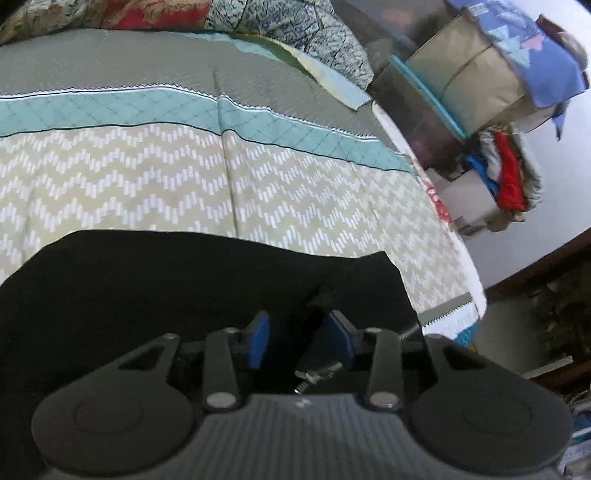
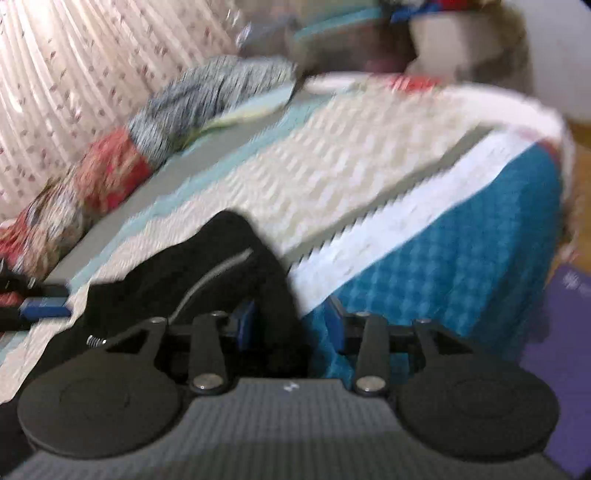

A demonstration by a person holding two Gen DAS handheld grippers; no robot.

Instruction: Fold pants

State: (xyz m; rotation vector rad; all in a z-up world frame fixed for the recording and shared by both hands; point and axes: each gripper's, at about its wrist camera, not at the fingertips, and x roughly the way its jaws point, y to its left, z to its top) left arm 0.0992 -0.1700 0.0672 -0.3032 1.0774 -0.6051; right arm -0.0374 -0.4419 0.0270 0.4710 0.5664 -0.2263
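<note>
The black pants [image 1: 147, 280] lie on the patterned bedspread [image 1: 184, 184], filling the near part of the left wrist view. My left gripper [image 1: 299, 332] is right over their near right edge; its blue pads [image 1: 260, 338] stand apart with black cloth between them. In the blurred right wrist view the pants [image 2: 207, 280] show a grey zip line and reach the bed's edge. My right gripper [image 2: 290, 321] is open, with black cloth between its blue pads [image 2: 245, 321]. The left gripper's blue finger [image 2: 40, 306] shows at the far left of that view.
Patterned pillows [image 1: 288, 33] lie along the far side of the bed. A stack of boxes and folded clothes [image 1: 491, 110] stands beyond the bed's right end. The bedspread [image 2: 461, 266] hangs over the bed's side. A purple box [image 2: 569, 332] sits on the floor.
</note>
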